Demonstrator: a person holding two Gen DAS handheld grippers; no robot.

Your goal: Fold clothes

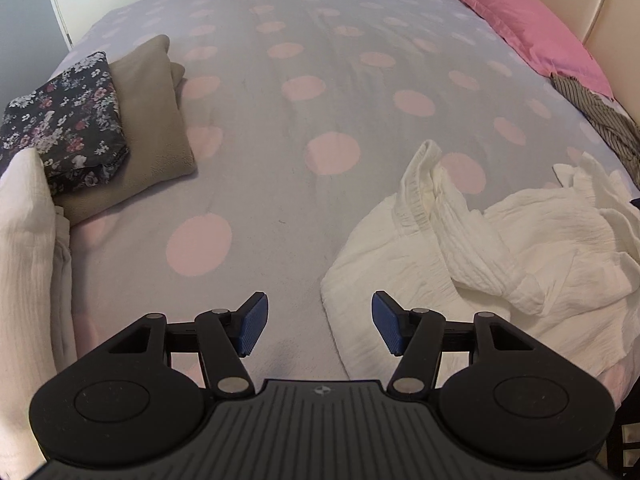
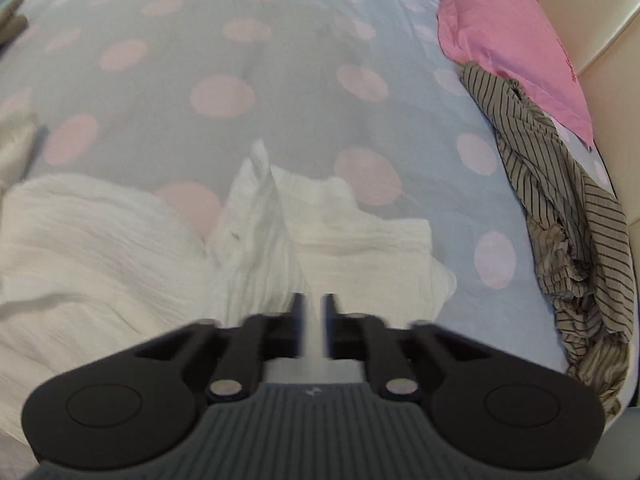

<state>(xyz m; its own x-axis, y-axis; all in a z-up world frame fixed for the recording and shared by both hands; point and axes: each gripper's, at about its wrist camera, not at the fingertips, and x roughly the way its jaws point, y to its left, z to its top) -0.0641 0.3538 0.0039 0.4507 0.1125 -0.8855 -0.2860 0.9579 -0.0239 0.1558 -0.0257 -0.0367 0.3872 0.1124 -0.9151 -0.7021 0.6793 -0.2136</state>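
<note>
The white garment (image 1: 500, 248) lies to the right of the left gripper (image 1: 320, 326), whose fingers stand wide and empty, while the right gripper (image 2: 312, 312) is nearer, fingers pinched on its fabric.

The middle of the grey bed cover with pink dots (image 1: 304, 92) lies bare from the near edge to the far end, a wide lane for a hand. On its left side stand a folded tan fleece (image 1: 148, 128), a folded dark floral cloth (image 1: 64, 124) on top of it, and a folded cream textured cloth (image 1: 24, 248). On the right, a crumpled white crinkled garment (image 1: 500, 248) rises in ridges. Beyond it a rumpled tan striped shirt (image 2: 560, 208) and a pink pillow (image 2: 504, 40) line the cream padded headboard (image 1: 600, 12).
</note>
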